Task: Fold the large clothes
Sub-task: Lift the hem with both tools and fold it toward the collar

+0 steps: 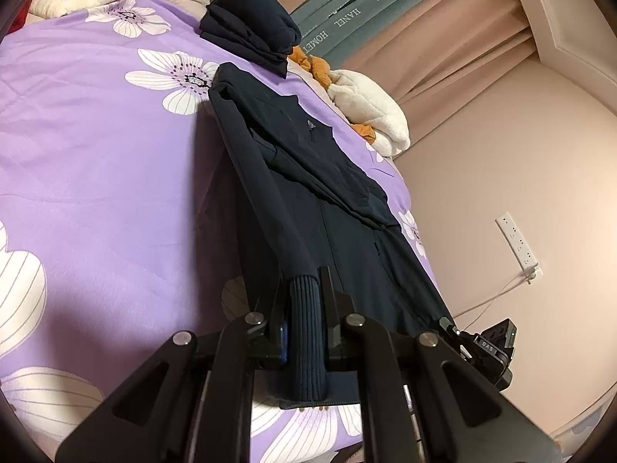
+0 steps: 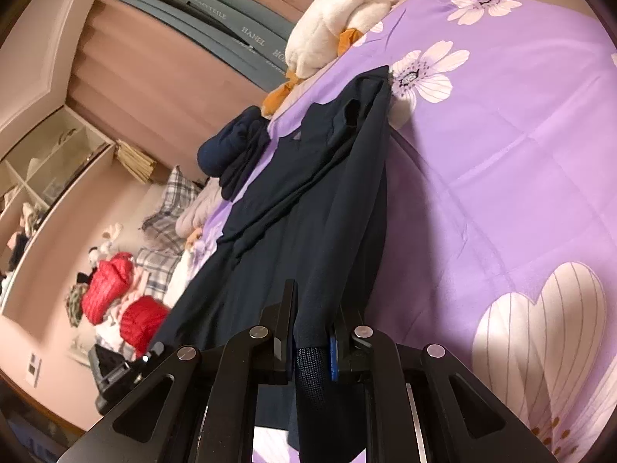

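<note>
Two grippers: each one pinches a sleeve cuff of the same dark garment.
Garment: a large navy top (image 1: pixel 308 177) lies lengthwise on the bed, collar end far from the cameras, hem end near them; a small grey emblem marks the chest.
Fabric: smooth and matte, with ribbed knit at the cuffs; the sleeves run down along the body of the garment.
Bed: a lilac quilt (image 1: pixel 100 177) printed with big white flowers.
Left gripper (image 1: pixel 304 301): jaws nearly together, pressed on the ribbed cuff (image 1: pixel 306 332), which hangs out behind the fingers.
Right gripper (image 2: pixel 312 308): jaws nearly together, clamped on the other sleeve (image 2: pixel 347 200) just above its ribbed cuff.
Folded pile (image 1: pixel 250 34): a second navy bundle sits beyond the collar, just apart from it.
Plush toy (image 1: pixel 366 112): white with orange parts, at the bed's edge beside the garment.
</note>
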Available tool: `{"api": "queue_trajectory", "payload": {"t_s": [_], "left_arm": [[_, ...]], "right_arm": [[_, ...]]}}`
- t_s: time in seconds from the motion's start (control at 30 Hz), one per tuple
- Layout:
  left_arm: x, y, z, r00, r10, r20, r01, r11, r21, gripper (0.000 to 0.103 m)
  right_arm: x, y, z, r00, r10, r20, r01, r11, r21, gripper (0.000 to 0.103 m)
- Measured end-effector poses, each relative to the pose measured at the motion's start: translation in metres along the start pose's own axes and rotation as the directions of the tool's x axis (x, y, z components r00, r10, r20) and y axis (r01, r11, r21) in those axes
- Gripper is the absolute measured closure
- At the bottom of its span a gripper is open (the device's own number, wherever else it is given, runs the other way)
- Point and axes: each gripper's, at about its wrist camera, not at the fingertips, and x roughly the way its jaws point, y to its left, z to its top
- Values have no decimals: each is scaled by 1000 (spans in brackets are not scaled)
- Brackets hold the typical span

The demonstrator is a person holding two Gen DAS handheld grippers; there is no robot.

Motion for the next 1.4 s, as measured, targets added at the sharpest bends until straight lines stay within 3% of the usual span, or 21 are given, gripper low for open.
{"api": "queue_trajectory", "payload": {"t_s": [0.57, 1.4], "left_arm": [[-24, -29, -9, 997, -76, 2, 75, 995, 71, 94], [-65, -56, -31, 990, -145, 2, 144, 985, 96, 94]], "right_arm": [[-16, 3, 2, 986, 168, -19, -167, 984, 67, 88], [-52, 40, 1, 972, 229, -43, -232, 971, -63, 88]]}}
